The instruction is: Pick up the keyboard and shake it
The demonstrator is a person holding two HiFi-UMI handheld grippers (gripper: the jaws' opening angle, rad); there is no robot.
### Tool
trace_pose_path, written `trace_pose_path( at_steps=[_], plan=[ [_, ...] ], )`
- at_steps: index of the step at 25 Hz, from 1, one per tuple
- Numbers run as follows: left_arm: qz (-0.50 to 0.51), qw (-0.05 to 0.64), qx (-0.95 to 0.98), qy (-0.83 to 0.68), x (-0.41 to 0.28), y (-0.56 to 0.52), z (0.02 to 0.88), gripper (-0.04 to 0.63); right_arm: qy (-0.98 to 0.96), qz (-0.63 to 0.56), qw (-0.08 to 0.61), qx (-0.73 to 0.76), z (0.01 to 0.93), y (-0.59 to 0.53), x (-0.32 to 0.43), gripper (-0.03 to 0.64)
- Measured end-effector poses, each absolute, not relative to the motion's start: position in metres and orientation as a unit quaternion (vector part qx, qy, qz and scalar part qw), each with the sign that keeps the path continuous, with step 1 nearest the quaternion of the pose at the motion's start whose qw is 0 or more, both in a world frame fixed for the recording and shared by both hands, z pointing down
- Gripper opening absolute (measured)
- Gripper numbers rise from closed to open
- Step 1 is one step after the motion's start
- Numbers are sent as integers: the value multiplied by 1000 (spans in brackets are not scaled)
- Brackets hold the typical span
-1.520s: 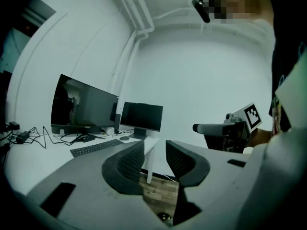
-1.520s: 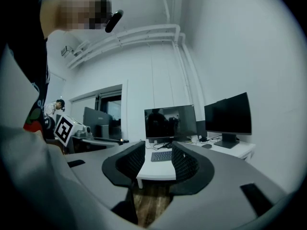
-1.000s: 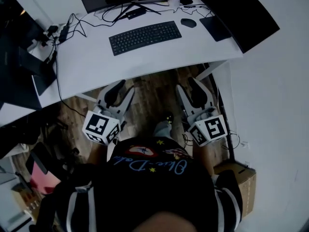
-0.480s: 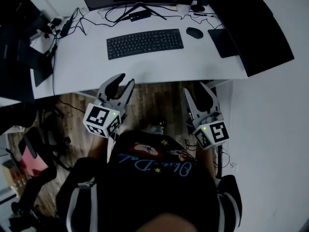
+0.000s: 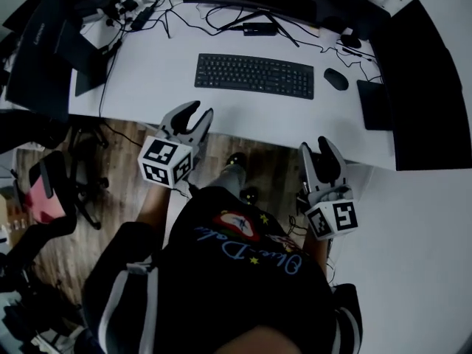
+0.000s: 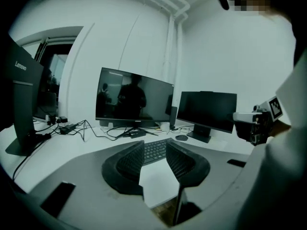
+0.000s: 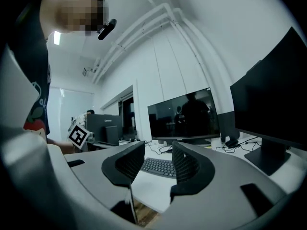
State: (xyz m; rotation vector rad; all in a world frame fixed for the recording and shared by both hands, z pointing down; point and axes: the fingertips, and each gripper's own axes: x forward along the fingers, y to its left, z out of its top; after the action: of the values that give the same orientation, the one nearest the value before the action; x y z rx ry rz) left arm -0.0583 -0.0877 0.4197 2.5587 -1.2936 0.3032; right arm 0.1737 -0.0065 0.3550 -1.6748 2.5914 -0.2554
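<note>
A black keyboard (image 5: 254,74) lies flat on the white desk (image 5: 147,72), in front of a monitor. My left gripper (image 5: 193,112) hovers at the desk's front edge, below and to the left of the keyboard, open and empty. My right gripper (image 5: 317,147) is at the front edge below the keyboard's right end, also open and empty. In the left gripper view the keyboard (image 6: 154,153) shows far off between the open jaws of the left gripper (image 6: 154,146). The right gripper view shows the keyboard (image 7: 160,167) beyond the right gripper (image 7: 158,150).
A black mouse (image 5: 335,79) sits right of the keyboard, with a dark pad (image 5: 374,103) beyond it. Cables (image 5: 158,15) and a small box (image 5: 259,29) lie behind the keyboard. Monitors stand at the back (image 6: 134,99), left (image 5: 51,50) and right (image 5: 431,87). An office chair (image 5: 59,190) is on the wooden floor.
The head view has swung, so the desk and keyboard now sit further right and lower. Both grippers have come up to the desk's front edge. Their jaws look unchanged.
</note>
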Motion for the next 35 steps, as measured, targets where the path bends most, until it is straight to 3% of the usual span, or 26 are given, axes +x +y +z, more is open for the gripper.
trace_pose_path(
  at_steps=[12,19,25,35],
  plan=[
    [135,172,832,-510,-109,-227,472,121,824,-96,2,-559,351,-88,202,149],
    [151,261,810,-503,-129,-284,531,135,818,-98,-12,-567,352,-134,206,149],
    [189,309,805,-469,-130,-310,574,209,809,-114,-22,-577,363,-162,205,150],
    [235,354,807,-411,-112,-323,611,256,815,-112,-56,-566,375,-188,191,175]
  ],
)
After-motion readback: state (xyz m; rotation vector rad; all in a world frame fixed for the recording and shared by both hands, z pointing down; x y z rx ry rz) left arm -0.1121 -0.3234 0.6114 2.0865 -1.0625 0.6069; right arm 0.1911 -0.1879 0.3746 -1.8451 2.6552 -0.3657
